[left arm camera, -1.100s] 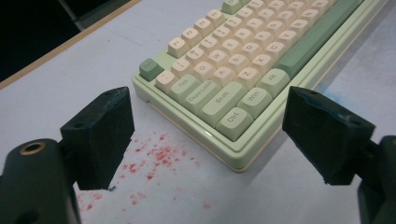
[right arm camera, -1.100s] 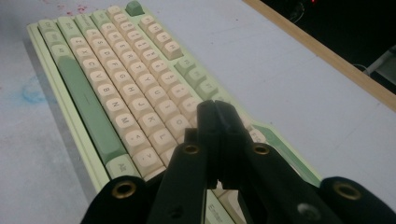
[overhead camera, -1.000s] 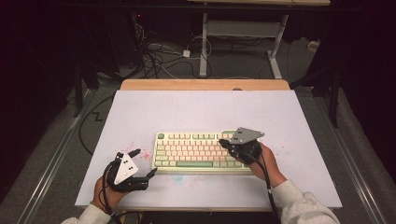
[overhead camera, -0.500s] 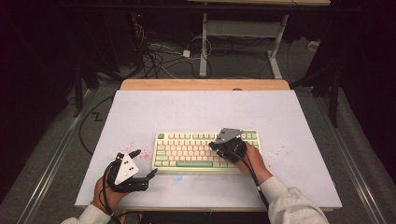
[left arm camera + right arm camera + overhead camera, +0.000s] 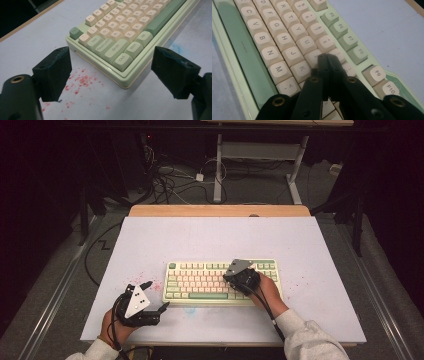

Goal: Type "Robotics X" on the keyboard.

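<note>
A pale green keyboard [image 5: 200, 282] with cream keys lies at the middle front of the table. My right gripper [image 5: 227, 277] is over its right half, shut, with nothing between its fingers. In the right gripper view its closed tips [image 5: 327, 57] rest at the keys [image 5: 274, 37] just right of J and K; whether they press a key I cannot tell. My left gripper [image 5: 157, 295] stands open on the table by the keyboard's front left corner. In the left gripper view the Ctrl corner of the keyboard [image 5: 120, 32] lies ahead of the wide-apart jaws of the left gripper [image 5: 110, 72].
The pale table top [image 5: 210, 237] has red specks [image 5: 80, 82] by the keyboard's left corner and a blue smudge [image 5: 176, 47] at its front. A wooden strip [image 5: 220, 210] edges the back. Cables and desk legs [image 5: 218, 165] lie on the floor beyond.
My right gripper has moved left and down from the keyboard's right end onto its right half, still shut. The left gripper and the keyboard have kept still.
</note>
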Demonstrator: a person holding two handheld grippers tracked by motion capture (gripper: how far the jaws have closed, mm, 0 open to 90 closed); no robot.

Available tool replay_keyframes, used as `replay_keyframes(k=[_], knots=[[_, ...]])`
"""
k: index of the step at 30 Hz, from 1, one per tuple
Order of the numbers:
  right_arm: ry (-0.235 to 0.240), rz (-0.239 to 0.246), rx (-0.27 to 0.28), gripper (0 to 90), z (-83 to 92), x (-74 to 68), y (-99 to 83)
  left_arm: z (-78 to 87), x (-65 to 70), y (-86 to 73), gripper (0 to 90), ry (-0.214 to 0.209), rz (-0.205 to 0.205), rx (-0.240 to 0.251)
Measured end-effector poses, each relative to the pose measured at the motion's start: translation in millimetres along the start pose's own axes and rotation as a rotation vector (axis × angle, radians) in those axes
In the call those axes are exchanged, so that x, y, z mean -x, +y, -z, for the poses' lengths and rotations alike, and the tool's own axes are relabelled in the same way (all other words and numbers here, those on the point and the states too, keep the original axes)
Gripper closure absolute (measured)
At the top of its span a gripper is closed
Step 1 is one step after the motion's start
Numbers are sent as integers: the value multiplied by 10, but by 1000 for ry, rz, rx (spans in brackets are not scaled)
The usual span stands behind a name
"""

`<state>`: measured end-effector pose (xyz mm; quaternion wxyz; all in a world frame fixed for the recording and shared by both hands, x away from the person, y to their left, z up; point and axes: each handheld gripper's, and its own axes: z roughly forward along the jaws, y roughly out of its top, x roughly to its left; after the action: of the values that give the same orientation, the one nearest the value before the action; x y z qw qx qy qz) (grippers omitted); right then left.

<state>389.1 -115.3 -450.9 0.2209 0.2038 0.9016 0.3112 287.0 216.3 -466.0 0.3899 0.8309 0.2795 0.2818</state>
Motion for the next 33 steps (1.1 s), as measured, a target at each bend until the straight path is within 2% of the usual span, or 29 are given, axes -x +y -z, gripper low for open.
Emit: replay_keyframes(k=[7,11,14,24,30,33], knots=[[5,-30,46,900,99,20,-4,-6,1,1,160,-4,-4,-6],[8,-21,72,900,165,24,4,-10,3,0,160,-5,-6,-10],[3,-39,93,900,216,16,6,-15,3,-3,161,-7,-4,-16],[-5,-48,161,899,380,8,-3,-17,3,-2,163,-12,-8,-25],[-11,-60,205,807,496,16,-34,-17,1,-1,164,-14,-7,-26],[-11,-60,236,677,560,19,-54,-18,3,1,167,-15,-6,-26]])
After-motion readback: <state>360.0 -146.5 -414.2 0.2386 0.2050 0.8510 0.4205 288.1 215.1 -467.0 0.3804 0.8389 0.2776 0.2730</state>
